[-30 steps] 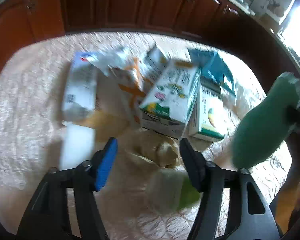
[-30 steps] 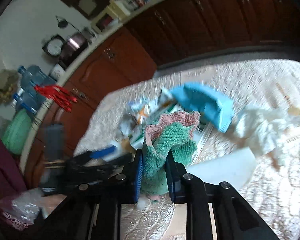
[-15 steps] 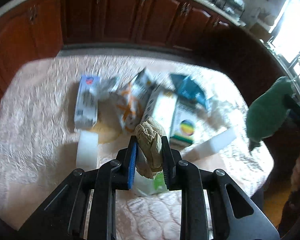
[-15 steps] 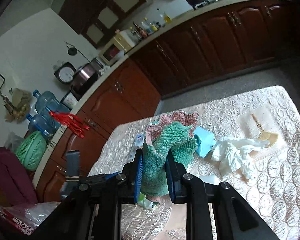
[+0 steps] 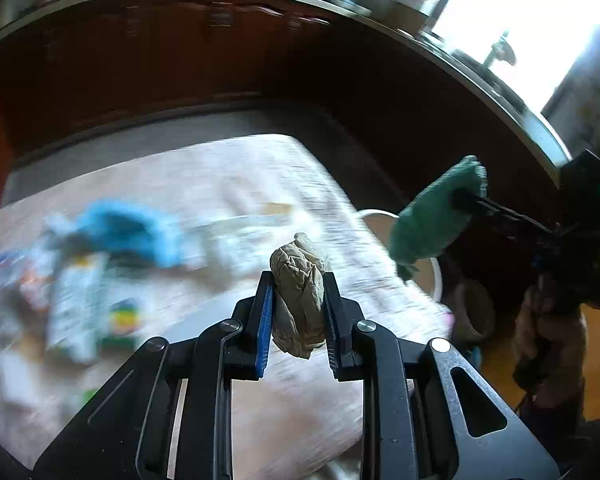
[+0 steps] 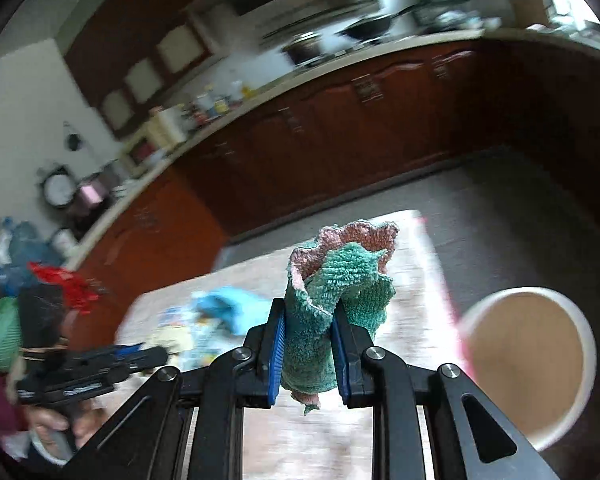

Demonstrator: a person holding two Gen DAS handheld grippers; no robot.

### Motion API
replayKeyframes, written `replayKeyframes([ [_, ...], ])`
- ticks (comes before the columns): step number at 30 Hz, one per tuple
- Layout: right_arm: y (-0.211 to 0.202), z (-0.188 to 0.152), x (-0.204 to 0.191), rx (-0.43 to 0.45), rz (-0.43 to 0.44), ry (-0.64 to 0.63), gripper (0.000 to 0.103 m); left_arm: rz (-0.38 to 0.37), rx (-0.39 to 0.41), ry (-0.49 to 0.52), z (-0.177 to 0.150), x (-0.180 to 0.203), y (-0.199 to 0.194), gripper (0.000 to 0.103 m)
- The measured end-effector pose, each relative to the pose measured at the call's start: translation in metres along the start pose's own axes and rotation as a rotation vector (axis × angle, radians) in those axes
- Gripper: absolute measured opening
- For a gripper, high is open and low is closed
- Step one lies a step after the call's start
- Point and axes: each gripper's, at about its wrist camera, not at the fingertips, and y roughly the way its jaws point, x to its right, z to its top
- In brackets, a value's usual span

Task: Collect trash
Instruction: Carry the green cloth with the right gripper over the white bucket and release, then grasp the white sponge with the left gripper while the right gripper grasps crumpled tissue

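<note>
Trash pile (image 5: 84, 264) (cartons, blue wrapper, all blurred) lies on the quilted tablecloth (image 5: 260, 176), left of centre in the left wrist view. Round bin (image 6: 528, 364) w/ white rim & brown inside stands just past the table edge, lower right in the right wrist view. Right gripper (image 6: 309, 354) clamps a green-pink towel (image 6: 332, 300), held upright. Left gripper (image 5: 299, 314) pinches a crumpled brown paper wad (image 5: 299, 296) above the cloth.
</note>
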Motion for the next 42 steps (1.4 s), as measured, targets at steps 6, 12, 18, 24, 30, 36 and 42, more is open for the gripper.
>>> replayKeyframes([
  [6,-0.011,-0.009,0.082,0.004,-0.230,0.048,0.020,-0.098,-0.065,0.035,0.030,0.067,0.077,0.020],
  [12,0.011,-0.028,0.159,-0.066,-0.344,0.134,0.020,-0.159,-0.117,0.034,0.044,0.108,0.146,0.021],
  [18,0.028,-0.048,0.195,-0.153,-0.400,0.193,0.021,-0.193,-0.164,-0.006,0.045,0.115,0.185,0.048],
  [24,0.018,-0.059,0.198,-0.152,-0.424,0.240,0.055,-0.167,-0.171,0.013,0.042,0.116,0.184,0.061],
  [30,0.013,-0.060,0.189,-0.139,-0.410,0.229,0.055,-0.101,-0.114,0.037,0.043,0.111,0.171,0.061],
  [36,0.012,-0.061,0.172,-0.142,-0.403,0.204,0.055,-0.046,-0.063,0.049,0.043,0.109,0.158,0.061],
  [42,0.015,-0.053,0.148,-0.129,-0.381,0.169,0.057,0.015,-0.022,0.064,0.038,0.105,0.139,0.061],
])
